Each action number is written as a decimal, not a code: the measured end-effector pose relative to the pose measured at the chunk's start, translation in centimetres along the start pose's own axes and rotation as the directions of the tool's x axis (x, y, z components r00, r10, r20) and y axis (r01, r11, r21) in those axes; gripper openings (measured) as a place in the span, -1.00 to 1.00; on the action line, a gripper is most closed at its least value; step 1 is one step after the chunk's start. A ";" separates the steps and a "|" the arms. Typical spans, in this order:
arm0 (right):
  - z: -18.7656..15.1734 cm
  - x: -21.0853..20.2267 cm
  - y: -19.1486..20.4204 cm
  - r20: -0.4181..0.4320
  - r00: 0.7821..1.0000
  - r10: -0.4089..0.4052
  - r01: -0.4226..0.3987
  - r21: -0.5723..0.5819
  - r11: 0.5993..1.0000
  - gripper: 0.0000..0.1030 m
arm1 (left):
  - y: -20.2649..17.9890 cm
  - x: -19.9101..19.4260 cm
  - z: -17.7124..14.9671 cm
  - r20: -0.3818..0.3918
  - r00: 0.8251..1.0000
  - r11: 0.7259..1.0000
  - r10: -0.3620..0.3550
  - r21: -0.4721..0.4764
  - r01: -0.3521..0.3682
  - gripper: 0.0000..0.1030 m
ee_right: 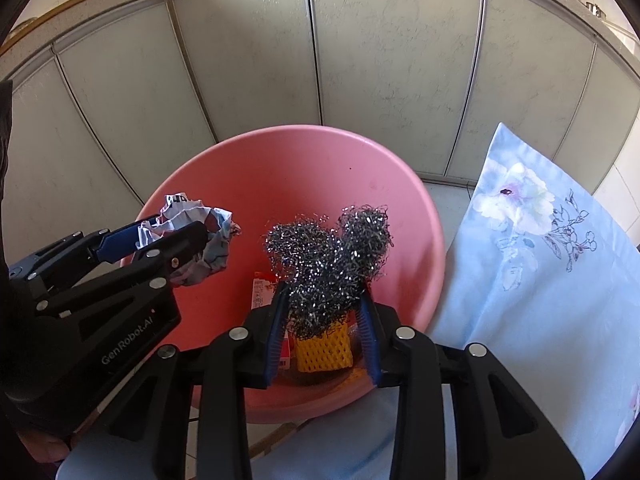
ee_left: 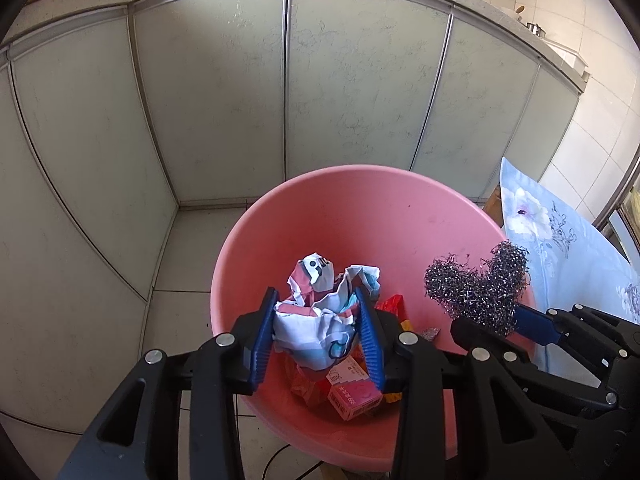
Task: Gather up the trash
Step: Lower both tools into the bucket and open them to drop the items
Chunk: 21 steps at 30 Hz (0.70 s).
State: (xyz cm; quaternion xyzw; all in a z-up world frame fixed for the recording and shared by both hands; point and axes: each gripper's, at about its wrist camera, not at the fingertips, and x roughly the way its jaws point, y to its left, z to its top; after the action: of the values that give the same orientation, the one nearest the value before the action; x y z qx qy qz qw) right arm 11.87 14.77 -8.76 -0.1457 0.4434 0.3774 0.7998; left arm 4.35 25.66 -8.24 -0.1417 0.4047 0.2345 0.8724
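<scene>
One pink basin [ee_left: 320, 208]. Left gripper [ee_left: 318, 338] clamped on one crumpled paper [ee_left: 316, 320]; right gripper [ee_right: 324, 340] clamped on one steel scourer [ee_right: 328, 264]. Yellow foam net [ee_right: 324, 350] only in right view.

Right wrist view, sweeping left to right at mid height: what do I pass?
Left gripper → crumpled paper it holds → steel wool in the right gripper → pink basin's right wall → floral blue cloth.
</scene>
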 end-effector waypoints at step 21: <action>0.6 0.0 -1.1 -0.002 1.000 0.019 -0.019 0.024 1.000 -0.26 | 0.3 -0.1 -0.2 -0.030 0.999 0.999 -0.037 -0.015 0.037 -0.10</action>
State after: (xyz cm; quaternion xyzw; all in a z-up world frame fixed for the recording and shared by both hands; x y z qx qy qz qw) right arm 13.02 14.38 -8.54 -0.1326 0.4502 0.3794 0.7974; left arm 4.05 25.81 -8.34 -0.1588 0.4135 0.2190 0.8694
